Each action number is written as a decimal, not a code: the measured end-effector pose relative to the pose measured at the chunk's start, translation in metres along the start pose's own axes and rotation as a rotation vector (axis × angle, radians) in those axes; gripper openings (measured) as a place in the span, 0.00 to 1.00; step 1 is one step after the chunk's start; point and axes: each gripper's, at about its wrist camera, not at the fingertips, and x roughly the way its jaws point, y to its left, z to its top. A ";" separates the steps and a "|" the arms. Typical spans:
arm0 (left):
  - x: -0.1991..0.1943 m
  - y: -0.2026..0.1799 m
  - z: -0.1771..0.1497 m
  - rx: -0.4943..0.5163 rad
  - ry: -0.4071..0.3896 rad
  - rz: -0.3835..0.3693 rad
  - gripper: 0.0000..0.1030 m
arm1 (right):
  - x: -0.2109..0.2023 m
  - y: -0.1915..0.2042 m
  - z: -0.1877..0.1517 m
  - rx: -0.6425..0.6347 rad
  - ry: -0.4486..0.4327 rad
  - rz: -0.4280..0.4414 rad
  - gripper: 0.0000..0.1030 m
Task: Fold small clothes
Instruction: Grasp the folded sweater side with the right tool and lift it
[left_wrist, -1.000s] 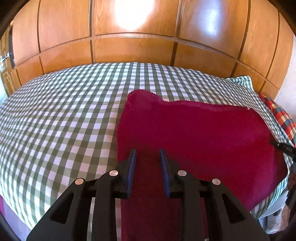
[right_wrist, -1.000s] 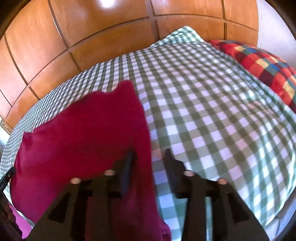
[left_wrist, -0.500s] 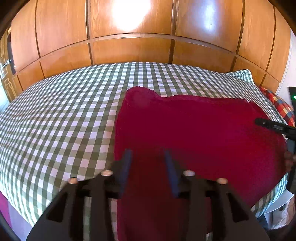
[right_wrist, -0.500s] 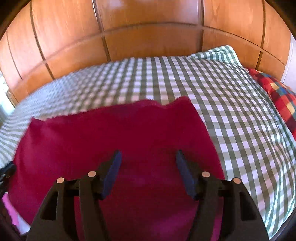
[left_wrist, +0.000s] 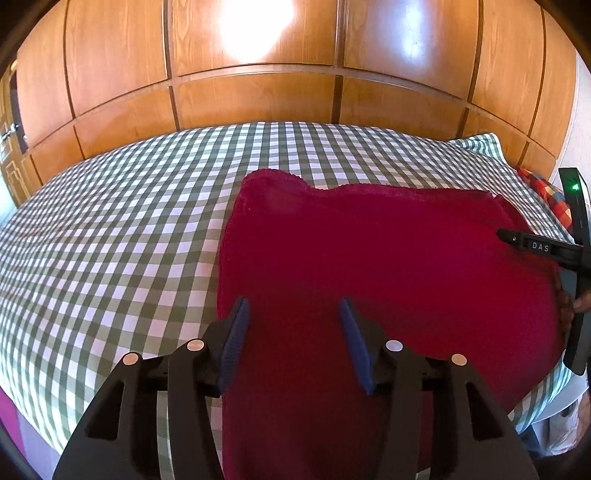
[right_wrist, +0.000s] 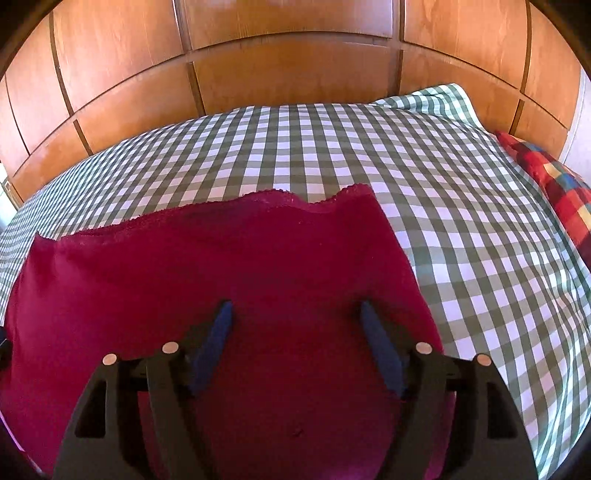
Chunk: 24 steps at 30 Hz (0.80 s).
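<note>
A dark red cloth (left_wrist: 369, 266) lies spread flat on the green-and-white checked bed (left_wrist: 110, 240). It also shows in the right wrist view (right_wrist: 221, 266). My left gripper (left_wrist: 293, 306) is open and empty, hovering over the cloth's near left part. My right gripper (right_wrist: 295, 310) is open and empty over the cloth's near right part. The right gripper's body (left_wrist: 546, 247) shows at the right edge of the left wrist view, above the cloth's right side.
Wooden wardrobe panels (left_wrist: 258, 92) stand behind the bed. A red plaid pillow (right_wrist: 554, 184) lies at the bed's right end. The checked bedcover (right_wrist: 461, 240) extends left of and beyond the cloth.
Both grippers have opened wide. The right gripper has swung left from the cloth's right edge to over the cloth. The left gripper has barely moved.
</note>
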 end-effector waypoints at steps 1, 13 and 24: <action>0.000 0.000 0.000 -0.001 0.001 0.000 0.49 | -0.001 0.000 0.000 0.001 0.002 0.002 0.70; -0.002 0.001 0.000 -0.002 0.000 0.003 0.49 | -0.046 -0.048 -0.014 0.132 0.011 0.098 0.90; -0.018 -0.005 0.000 0.007 -0.043 0.003 0.49 | -0.052 -0.090 -0.064 0.288 0.126 0.402 0.91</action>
